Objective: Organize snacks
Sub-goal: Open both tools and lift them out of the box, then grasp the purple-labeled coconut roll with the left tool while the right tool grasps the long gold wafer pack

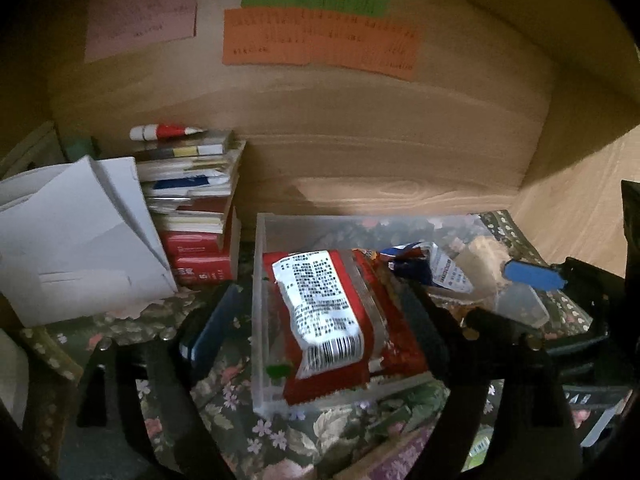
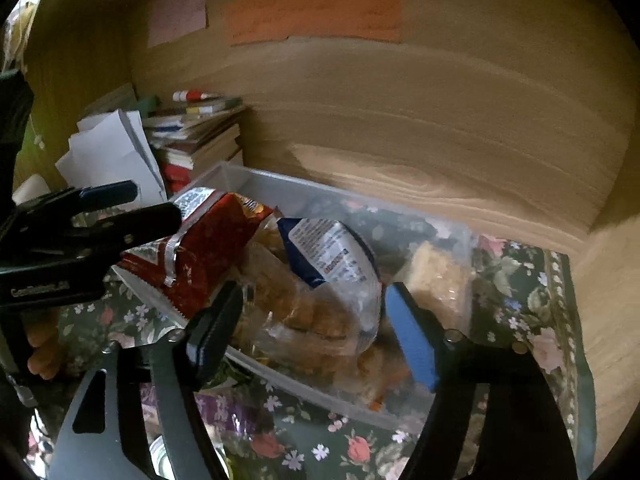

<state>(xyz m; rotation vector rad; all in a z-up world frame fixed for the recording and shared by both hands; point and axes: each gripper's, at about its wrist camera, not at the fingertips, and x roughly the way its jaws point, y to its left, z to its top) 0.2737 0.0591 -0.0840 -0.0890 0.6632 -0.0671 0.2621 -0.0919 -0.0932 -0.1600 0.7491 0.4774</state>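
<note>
On the far left my stack of books (image 1: 192,208) and the loose white papers (image 1: 76,236) lean close to the clear plastic bin (image 1: 258,304). If I swing wide pulling out, I could knock those papers down onto the flowered cloth (image 1: 256,420).

My left gripper (image 1: 316,320) is spread around the red snack packet (image 1: 336,320), which lies label-up in the bin's left end. One finger sits outside the bin wall, the other inside by the packet's right edge; neither pad looks to be pressing on it. The packet's near edge rides up over the bin's front rim, so I judge it could slide out if I brush it as I lift away, or the outer finger could catch the wall and drag the whole bin.

In the middle, my right gripper (image 2: 316,328) is also spread, its pads either side of the clear bag of biscuits (image 2: 320,304) with the blue-and-white label. The bag sits in the bin, heaped on other snacks, and I cannot see a pad squeezing it. Piled that high, it might roll over the front rim; the biscuits would also crumble if I closed hard.

To the right, a pale snack bag (image 2: 436,276) rests against the bin's end, and my grippers work close enough together to collide.
</note>
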